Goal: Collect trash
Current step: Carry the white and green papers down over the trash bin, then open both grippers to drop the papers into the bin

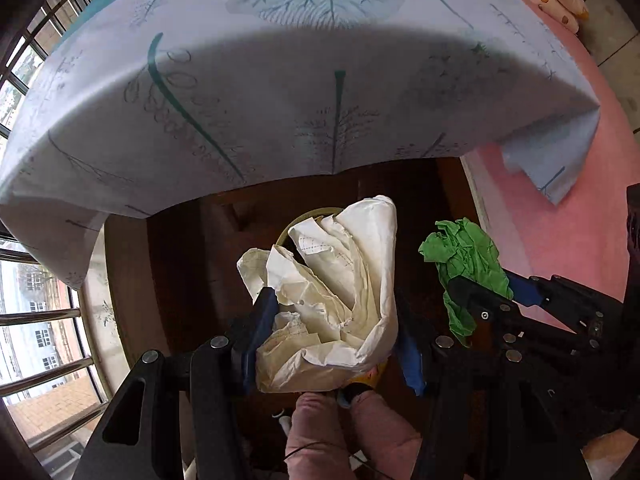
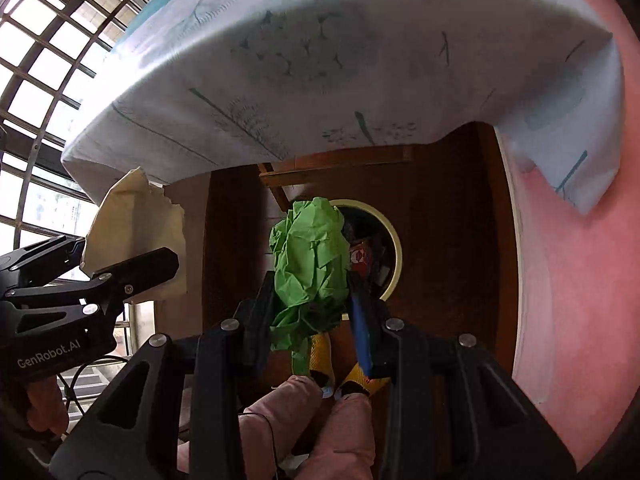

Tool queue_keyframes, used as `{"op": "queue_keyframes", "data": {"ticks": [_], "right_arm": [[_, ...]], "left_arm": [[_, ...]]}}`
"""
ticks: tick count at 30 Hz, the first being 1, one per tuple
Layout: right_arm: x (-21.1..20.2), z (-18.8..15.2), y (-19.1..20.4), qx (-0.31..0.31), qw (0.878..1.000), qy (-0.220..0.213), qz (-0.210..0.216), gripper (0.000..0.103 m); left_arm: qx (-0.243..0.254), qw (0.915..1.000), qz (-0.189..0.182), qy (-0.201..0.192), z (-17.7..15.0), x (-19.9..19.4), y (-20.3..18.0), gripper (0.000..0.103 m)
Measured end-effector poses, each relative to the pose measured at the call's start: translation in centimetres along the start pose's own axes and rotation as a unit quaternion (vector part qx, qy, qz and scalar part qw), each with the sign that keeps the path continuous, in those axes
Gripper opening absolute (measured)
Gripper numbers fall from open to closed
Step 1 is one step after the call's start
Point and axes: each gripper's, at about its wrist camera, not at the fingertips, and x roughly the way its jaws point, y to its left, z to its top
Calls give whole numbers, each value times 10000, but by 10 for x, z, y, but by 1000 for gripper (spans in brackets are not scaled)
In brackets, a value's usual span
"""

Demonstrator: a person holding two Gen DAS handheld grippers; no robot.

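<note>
My left gripper (image 1: pixel 332 320) is shut on a big crumpled white paper (image 1: pixel 332 300) and holds it over a round bin whose cream rim (image 1: pixel 298 222) peeks out behind the paper. My right gripper (image 2: pixel 312 292) is shut on a crumpled green paper (image 2: pixel 310 264), held above the left part of the same bin (image 2: pixel 394 240), which has trash inside. In the left wrist view the right gripper (image 1: pixel 496 292) with the green paper (image 1: pixel 464 256) is to the right. In the right wrist view the left gripper (image 2: pixel 120 264) with the white paper (image 2: pixel 136 224) is at the left.
A table with a leaf-print blue-white cloth (image 1: pixel 280 80) overhangs just beyond the bin. The bin stands on dark wooden floor (image 2: pixel 440 240). A pink surface (image 1: pixel 560 220) lies to the right. Barred windows (image 2: pixel 48 60) are on the left. The person's pink-clad legs (image 1: pixel 340 432) are below.
</note>
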Motion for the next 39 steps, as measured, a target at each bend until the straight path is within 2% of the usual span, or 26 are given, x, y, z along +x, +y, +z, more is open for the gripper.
{"op": "queue_keyframes", "data": {"ticks": [5, 8, 11, 12, 15, 16, 18, 22, 29, 39], "right_arm": [[83, -9, -14, 220, 9995, 143, -181, 30], [130, -15, -25, 353, 9988, 234, -241, 31], [168, -18, -35, 401, 9984, 197, -358, 32], [178, -21, -39, 412, 9982, 190, -385, 32], [203, -25, -50, 509, 9977, 203, -389, 40], [209, -26, -53, 530, 9976, 215, -402, 50], [217, -29, -55, 540, 9974, 173, -453, 60], [223, -31, -56, 600, 9969, 118, -490, 64], [210, -22, -50, 611, 9969, 19, -492, 65], [142, 0, -22, 472, 9972, -229, -540, 65]], "left_arm": [[60, 9999, -145, -31, 1, 71, 11, 56], [110, 9996, -255, -101, -2, 108, 19, 60], [314, 9993, -208, -37, -3, 142, 24, 74], [376, 9991, -174, -28, -4, 152, 26, 85], [391, 9992, -128, -8, -5, 173, 35, 95], [359, 9993, -131, 27, -6, 178, 38, 97], [265, 9995, -133, 48, -1, 189, 44, 97], [180, 9998, -113, -35, -6, 192, 50, 98], [144, 9996, -53, -218, -6, 163, 52, 98], [122, 9986, -32, -508, 7, 69, 50, 98]]}}
